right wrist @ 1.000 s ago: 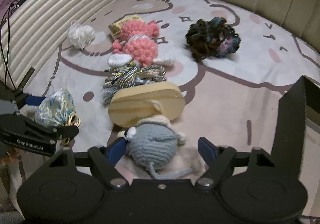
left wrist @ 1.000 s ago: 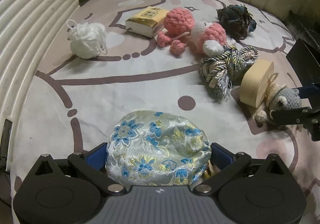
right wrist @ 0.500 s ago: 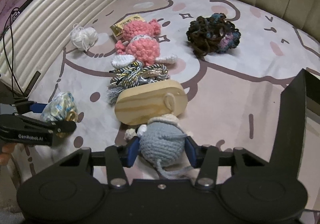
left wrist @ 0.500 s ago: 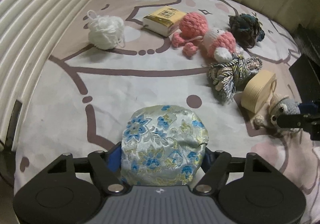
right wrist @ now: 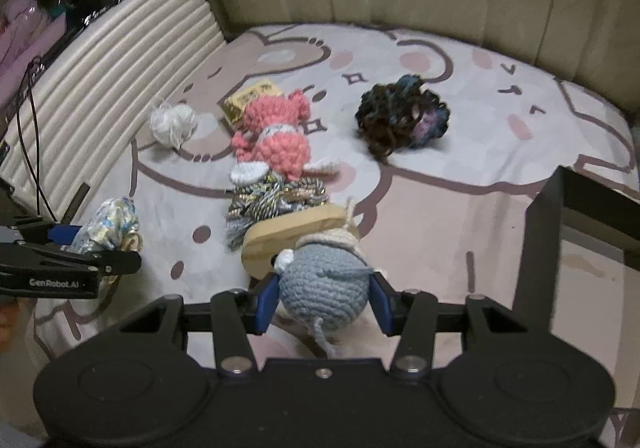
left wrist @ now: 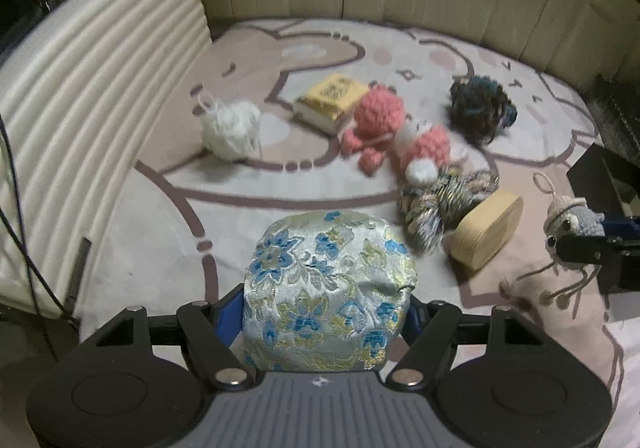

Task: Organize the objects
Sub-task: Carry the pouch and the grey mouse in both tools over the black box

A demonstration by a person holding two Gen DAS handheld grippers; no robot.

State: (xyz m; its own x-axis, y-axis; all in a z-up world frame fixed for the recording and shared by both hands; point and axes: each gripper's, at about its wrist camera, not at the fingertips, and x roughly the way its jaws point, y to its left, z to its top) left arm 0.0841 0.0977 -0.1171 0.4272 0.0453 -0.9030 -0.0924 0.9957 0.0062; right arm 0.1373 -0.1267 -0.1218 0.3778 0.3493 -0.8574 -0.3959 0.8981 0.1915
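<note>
A silvery brocade pouch with blue flowers fills the bottom centre of the left wrist view, and my left gripper is shut on it, holding it above the bed. The right wrist view shows my right gripper shut on a grey-blue crocheted doll, lifted off the sheet. That doll hangs at the right edge of the left wrist view with its strings dangling. The pouch and the left gripper show at the left of the right wrist view.
On the patterned bedsheet lie a white yarn ball, a yellow book, two pink crocheted toys, a dark yarn bundle, a striped cord tassel and an oval wooden box. A black box stands right; ribbed headboard left.
Both grippers closed on their objects and lifted: the left jaws tightened on the pouch, the right jaws shut on the grey-blue doll, and the bed now looks farther away in both views.
</note>
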